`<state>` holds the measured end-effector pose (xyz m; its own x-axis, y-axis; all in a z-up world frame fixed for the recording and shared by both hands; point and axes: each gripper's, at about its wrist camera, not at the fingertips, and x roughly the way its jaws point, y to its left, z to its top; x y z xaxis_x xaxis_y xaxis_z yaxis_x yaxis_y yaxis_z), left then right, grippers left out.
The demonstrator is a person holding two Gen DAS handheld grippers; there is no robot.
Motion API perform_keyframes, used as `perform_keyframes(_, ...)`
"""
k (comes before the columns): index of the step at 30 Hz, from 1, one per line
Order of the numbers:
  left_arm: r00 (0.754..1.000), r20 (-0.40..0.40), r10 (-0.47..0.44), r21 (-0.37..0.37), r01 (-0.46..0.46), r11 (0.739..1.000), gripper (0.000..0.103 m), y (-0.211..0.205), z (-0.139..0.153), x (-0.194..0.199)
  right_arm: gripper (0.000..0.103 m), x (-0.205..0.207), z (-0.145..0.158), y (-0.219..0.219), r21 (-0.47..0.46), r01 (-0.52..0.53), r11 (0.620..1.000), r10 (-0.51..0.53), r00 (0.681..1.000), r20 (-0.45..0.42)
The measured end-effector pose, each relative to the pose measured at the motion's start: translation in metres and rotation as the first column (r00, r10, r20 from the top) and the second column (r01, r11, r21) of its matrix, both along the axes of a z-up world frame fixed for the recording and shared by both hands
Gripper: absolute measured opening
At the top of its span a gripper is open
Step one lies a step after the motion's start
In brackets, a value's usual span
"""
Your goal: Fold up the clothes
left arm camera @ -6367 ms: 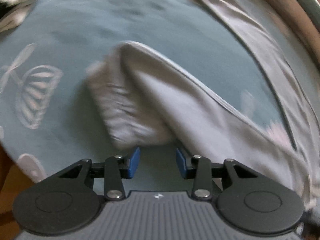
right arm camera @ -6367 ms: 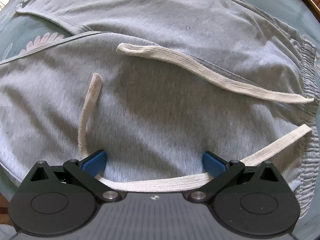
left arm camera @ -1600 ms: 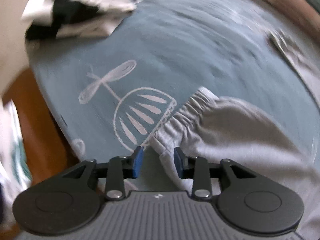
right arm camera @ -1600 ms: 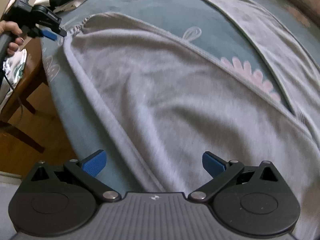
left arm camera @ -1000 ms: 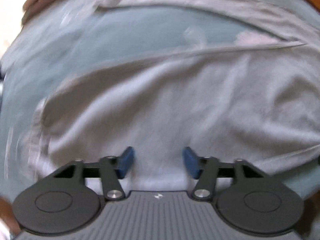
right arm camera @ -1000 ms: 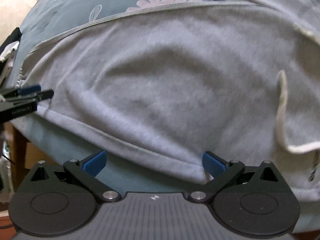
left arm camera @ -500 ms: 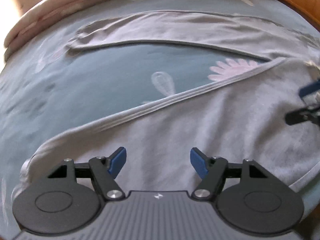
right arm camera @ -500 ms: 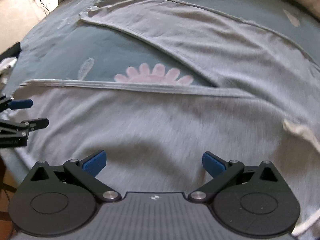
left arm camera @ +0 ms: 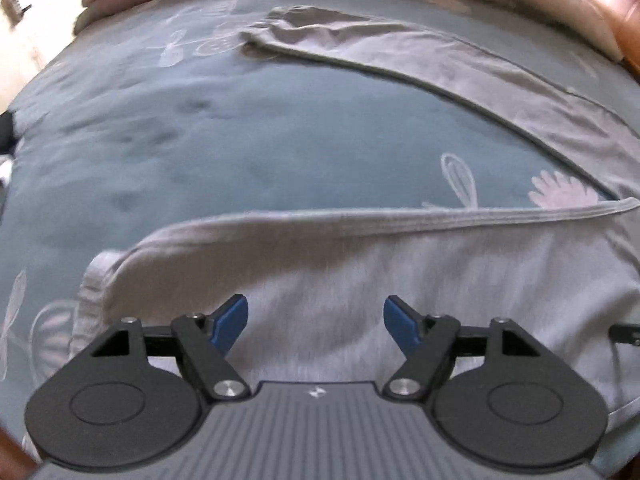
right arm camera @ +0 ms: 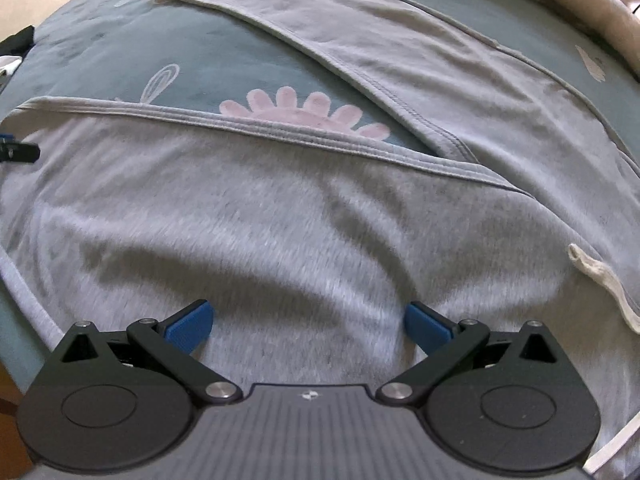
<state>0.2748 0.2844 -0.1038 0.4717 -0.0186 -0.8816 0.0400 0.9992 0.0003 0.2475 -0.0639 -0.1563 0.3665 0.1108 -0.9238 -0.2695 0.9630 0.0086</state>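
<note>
Grey trousers (left arm camera: 360, 272) spread on the blue bedspread (left arm camera: 280, 140). Near leg runs three to nine o'clock beneath both grippers; left gripper (left arm camera: 316, 320), opening and empty, is nearer its cuff, probably; right gripper (right arm camera: 308, 322) gapes, holding nothing.

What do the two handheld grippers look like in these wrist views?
Both look alike. The left gripper and the right gripper each have blue ribbed pads on black linkage arms, silver pivot screws, two round black discs and a grey ridged body bearing a small white mark. No cables or sleeves show.

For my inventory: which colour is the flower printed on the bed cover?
Pale pink flower on blue-grey bed cover; right wrist view.
</note>
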Motion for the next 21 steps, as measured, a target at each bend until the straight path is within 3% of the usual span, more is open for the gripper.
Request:
perform_keyframes(3, 0.999, -0.020, 0.042, 0.017, -0.042, 0.999, 0.077, 0.021, -0.013, 0.006, 0.103, 0.001, -0.001, 0.004, -0.024, 0.000, 1.000, 0.000, 1.000, -0.007)
perform_keyframes(7, 0.987, 0.013, 0.158, 0.059, -0.159, 0.986, 0.077, 0.070, -0.012, 0.014, 0.103, 0.002, -0.001, 0.005, -0.027, -0.005, 1.000, 0.005, 1.000, -0.013)
perform_keyframes(9, 0.977, 0.008, 0.215, 0.006, -0.215, 0.977, 0.070, 0.094, -0.003, 0.021, 0.103, 0.002, -0.001, 0.006, -0.033, -0.006, 0.999, 0.006, 1.000, -0.008)
perform_keyframes(11, 0.970, 0.008, 0.241, -0.049, -0.241, 0.969, 0.070, 0.101, 0.008, 0.021, 0.103, 0.001, -0.002, 0.007, -0.041, -0.001, 0.999, 0.001, 1.000, -0.005)
perform_keyframes(16, 0.989, -0.008, 0.146, -0.126, -0.146, 0.981, 0.073, 0.074, 0.020, -0.008, 0.103, 0.003, -0.002, 0.010, -0.051, 0.025, 0.998, -0.026, 1.000, -0.012)
perform_keyframes(19, 0.995, -0.057, 0.077, -0.108, -0.083, 0.991, 0.074, 0.058, 0.003, -0.019, 0.103, 0.005, -0.002, 0.011, -0.055, 0.035, 0.998, -0.036, 0.999, -0.021)
perform_keyframes(21, 0.992, -0.102, 0.080, -0.077, -0.088, 0.993, 0.074, 0.058, -0.012, -0.025, 0.103, 0.006, -0.002, 0.011, -0.055, 0.037, 0.998, -0.038, 0.999, -0.026)
